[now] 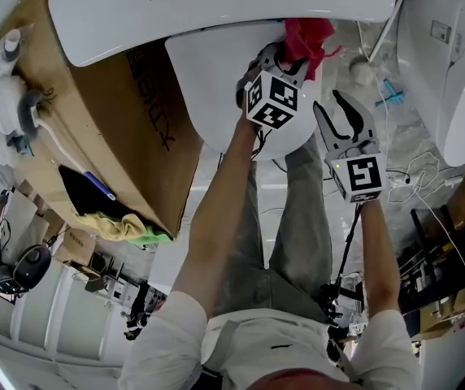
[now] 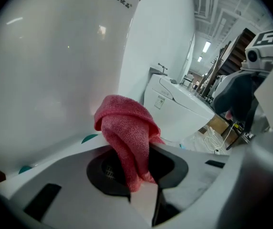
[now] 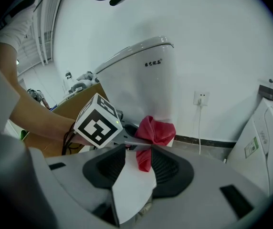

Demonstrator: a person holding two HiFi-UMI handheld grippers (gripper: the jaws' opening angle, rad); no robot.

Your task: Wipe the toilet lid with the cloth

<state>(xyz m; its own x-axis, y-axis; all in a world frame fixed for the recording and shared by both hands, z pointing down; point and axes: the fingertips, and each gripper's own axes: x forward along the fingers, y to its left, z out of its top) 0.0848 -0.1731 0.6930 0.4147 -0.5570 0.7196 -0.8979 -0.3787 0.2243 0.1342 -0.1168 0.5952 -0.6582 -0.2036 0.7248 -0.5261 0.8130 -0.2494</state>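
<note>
The white toilet lid [image 1: 216,80] lies closed below the cistern [image 1: 216,6]. My left gripper [image 1: 293,59] hovers over the lid's right side and is shut on a red cloth [image 1: 307,37]. In the left gripper view the cloth [image 2: 127,137] hangs bunched from between the jaws, in front of the cistern [image 2: 55,56]. My right gripper [image 1: 342,108] is beside the lid's right edge, open and holding nothing. The right gripper view shows the left gripper's marker cube [image 3: 98,123] and the cloth [image 3: 154,132] just ahead of its own jaws.
A large cardboard box [image 1: 119,128] stands close to the toilet's left, with a yellow-green rag [image 1: 127,227] at its near end. A second toilet [image 1: 452,63] is at the right. Cables [image 1: 419,177] lie on the floor. The person's legs [image 1: 297,226] stand before the bowl.
</note>
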